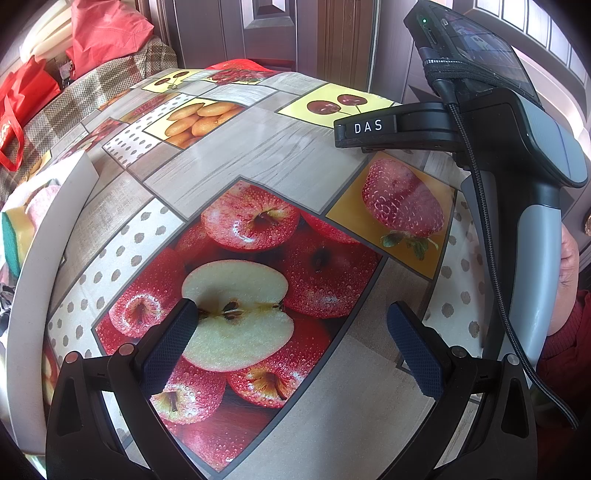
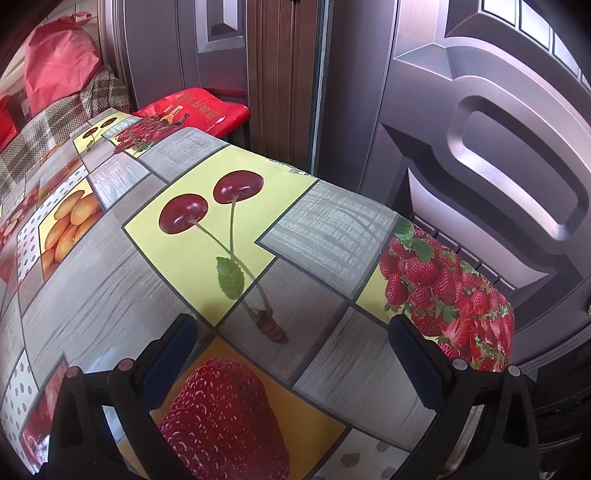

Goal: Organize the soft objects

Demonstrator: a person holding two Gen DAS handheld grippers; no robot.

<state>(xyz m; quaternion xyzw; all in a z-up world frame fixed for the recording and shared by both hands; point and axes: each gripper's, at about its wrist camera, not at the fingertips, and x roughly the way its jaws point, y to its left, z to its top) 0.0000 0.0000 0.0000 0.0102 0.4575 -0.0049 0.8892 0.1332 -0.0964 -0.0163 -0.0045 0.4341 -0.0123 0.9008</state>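
1. the left claw (image 1: 291, 332) is wide open and holds nothing. it hangs over the counter with the shiny fruit-picture cloth (image 1: 236, 155), above a picture of a cut apple.
2. the right claw (image 2: 291, 339) is wide open too, with nothing in it. it points down at a picture of two cherries on the same cloth.
3. the right claw's grey and black handle (image 1: 532, 229) shows in the left wrist view, with a person's hand (image 1: 569, 266) around it.
4. the soft things sit at the left edge of the left wrist view, inside a white round-edged tray (image 1: 48, 236). i see a pink fluffy thing (image 1: 42, 203) and a green and yellow spongy thing (image 1: 13, 236). they are well apart from both claws.
5. i think these things are light and squishy. they will bend and sink in when pinched, and should not break.
6. a good place to grab is the fat middle of each one, so it does not flop or slip out.
7. a red cloth bag (image 1: 107, 33) lies far back on a checked brown blanket (image 1: 74, 107).
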